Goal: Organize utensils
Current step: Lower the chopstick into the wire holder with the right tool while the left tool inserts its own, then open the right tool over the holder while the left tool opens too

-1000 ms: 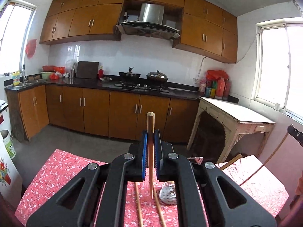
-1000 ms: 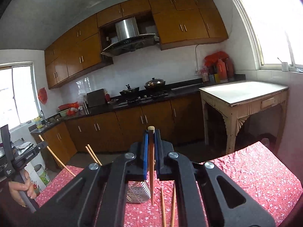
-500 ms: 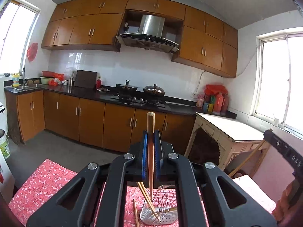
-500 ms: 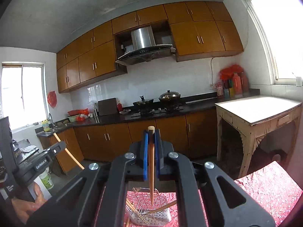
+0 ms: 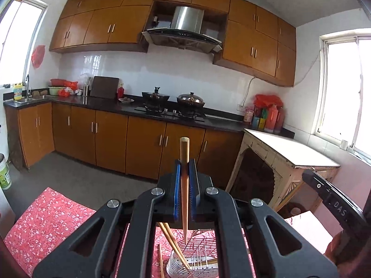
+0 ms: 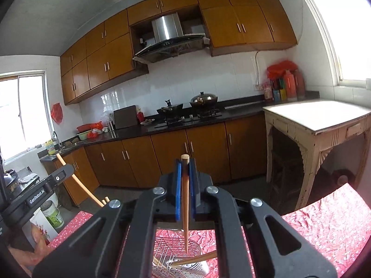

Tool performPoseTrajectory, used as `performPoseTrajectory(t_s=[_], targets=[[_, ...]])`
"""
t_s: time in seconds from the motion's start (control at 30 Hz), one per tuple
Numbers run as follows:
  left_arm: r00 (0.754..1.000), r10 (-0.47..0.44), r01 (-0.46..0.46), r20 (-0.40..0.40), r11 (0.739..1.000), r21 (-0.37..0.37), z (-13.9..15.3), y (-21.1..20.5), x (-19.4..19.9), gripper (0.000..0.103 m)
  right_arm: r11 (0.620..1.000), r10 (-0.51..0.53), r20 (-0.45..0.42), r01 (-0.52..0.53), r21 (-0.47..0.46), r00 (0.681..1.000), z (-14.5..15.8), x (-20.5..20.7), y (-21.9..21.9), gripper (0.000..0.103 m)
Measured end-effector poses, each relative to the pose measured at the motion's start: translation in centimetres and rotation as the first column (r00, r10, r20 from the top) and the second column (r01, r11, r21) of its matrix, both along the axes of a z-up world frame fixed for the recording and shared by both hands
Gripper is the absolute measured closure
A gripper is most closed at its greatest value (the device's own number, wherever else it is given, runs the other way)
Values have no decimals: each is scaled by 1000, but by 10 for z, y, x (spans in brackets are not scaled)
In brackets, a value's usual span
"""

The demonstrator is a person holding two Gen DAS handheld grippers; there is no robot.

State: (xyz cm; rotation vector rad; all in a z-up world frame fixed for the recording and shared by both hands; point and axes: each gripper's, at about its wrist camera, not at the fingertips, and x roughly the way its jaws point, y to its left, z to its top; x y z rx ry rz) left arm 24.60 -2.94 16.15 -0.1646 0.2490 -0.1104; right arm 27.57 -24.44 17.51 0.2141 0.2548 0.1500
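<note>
both tongs carry a chopstick: left tongs (image 5: 184, 180) clamped on one chopstick (image 5: 184, 185), right tongs (image 6: 184, 183) on another chopstick (image 6: 185, 199), tips hanging just above the wire holder (image 6: 176, 252) below. next, judged: lower each tip inside, then let go.

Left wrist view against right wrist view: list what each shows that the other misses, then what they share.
Only the left wrist view: a loose chopstick lying on the red cloth beside the holder, and the right gripper's arm at the right edge.

Only the right wrist view: the hand carrying the left gripper.

Both: each gripper (left gripper, right gripper) shut on an upright chopstick above the metal holder, which already has chopsticks in it.
</note>
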Motion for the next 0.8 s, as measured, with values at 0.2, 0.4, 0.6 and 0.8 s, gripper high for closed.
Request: performPoseTrajectory(t_s=[0.2, 0.4, 0.6, 0.8], targets=[[999, -17, 18, -52, 1000, 16, -15, -5, 10, 96, 999, 28, -82, -26, 21, 996, -26, 25, 1, 95], [995, -32, 35, -96, 999, 24, -26, -6, 19, 96, 998, 45, -151, -38, 47, 988, -45, 43, 1, 95], [989, -22, 25, -143, 1000, 15, -27, -2, 25, 95, 1000, 7, -170, -2, 27, 985, -51, 45, 0, 82], [989, 3, -1, -150, 1000, 19, -22, 8, 15, 75, 999, -40, -142, 44, 22, 989, -48, 26, -13, 72]])
